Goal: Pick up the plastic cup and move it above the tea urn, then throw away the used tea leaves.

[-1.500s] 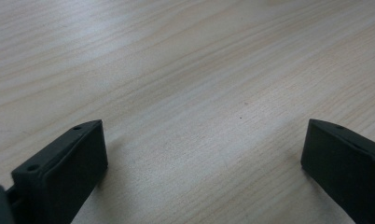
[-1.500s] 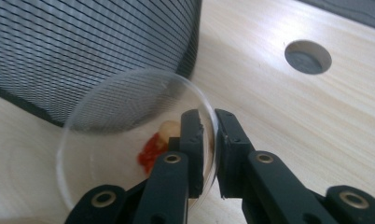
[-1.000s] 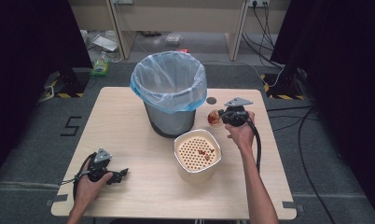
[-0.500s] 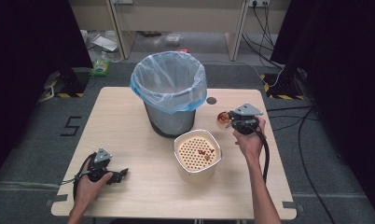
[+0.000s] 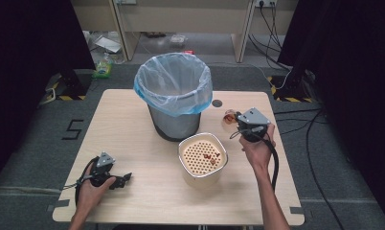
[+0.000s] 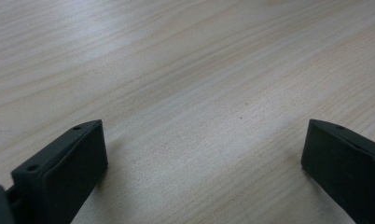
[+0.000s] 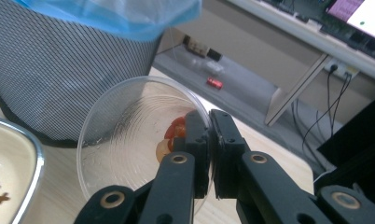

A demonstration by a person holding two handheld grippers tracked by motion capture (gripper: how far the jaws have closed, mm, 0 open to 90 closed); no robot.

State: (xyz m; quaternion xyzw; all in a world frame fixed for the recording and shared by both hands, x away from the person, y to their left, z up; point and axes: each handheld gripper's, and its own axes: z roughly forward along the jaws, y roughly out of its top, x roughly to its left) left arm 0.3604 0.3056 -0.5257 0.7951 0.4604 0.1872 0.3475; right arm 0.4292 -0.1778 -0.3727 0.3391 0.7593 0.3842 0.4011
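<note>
My right gripper is shut on the rim of a clear plastic cup, one jaw inside and one outside. The cup is tipped toward the camera and holds a few red and pale bits. In the high view the right gripper holds the cup above the table, to the right of a mesh bin lined with a blue bag. My left gripper rests near the table's front left corner. Its jaws stand wide apart over bare wood.
A cream square bowl with a perforated insert and a few reddish bits stands in front of the bin. A small dark hole marks the tabletop behind the cup. Cables and shelving lie on the floor beyond the table.
My right gripper has carried the cup a little to the right and upward, away from the bin. The left hand has stayed still.
</note>
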